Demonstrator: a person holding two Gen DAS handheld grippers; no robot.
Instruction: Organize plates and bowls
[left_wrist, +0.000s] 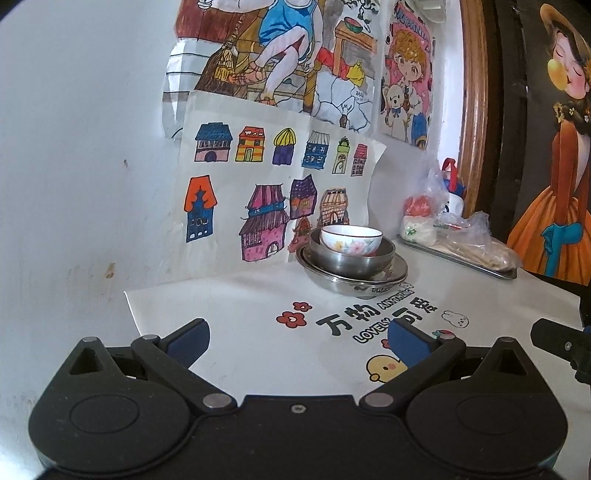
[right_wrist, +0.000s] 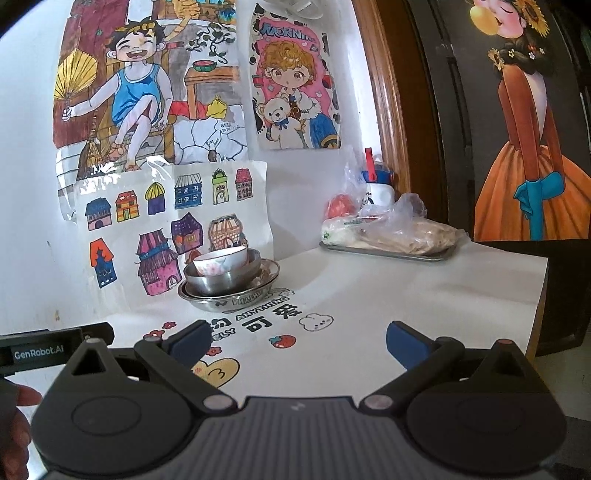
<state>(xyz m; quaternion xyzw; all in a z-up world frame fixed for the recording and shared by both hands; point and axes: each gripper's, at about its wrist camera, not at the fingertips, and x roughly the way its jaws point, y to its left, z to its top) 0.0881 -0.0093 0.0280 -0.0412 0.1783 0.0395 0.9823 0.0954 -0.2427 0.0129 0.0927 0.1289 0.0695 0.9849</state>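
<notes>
- Bowls (left_wrist: 351, 258) stand nested in one stack at the back of the bench (left_wrist: 258, 295), just before the house drawing (left_wrist: 273, 192) on the wall: a china bowl (left_wrist: 351, 239) on top, tilted, inside a steel bowl (left_wrist: 351, 262), over steel plates (left_wrist: 354, 282).
- Left gripper (left_wrist: 299, 338): fingers wide apart, holding nothing, well short of the stack.
- Right gripper (right_wrist: 297, 339): fingers likewise wide apart and empty, the stack ahead to its left.
- Tray (right_wrist: 388, 251) with bagged food sits apart at the right rear.
- Judgement: stack appears complete or near it; only the leaning china bowl may need seating.
- Advice: approach level, grip the china rim lightly, steady the steel bowl with the other gripper, avoid pushing the stack against the wall.
</notes>
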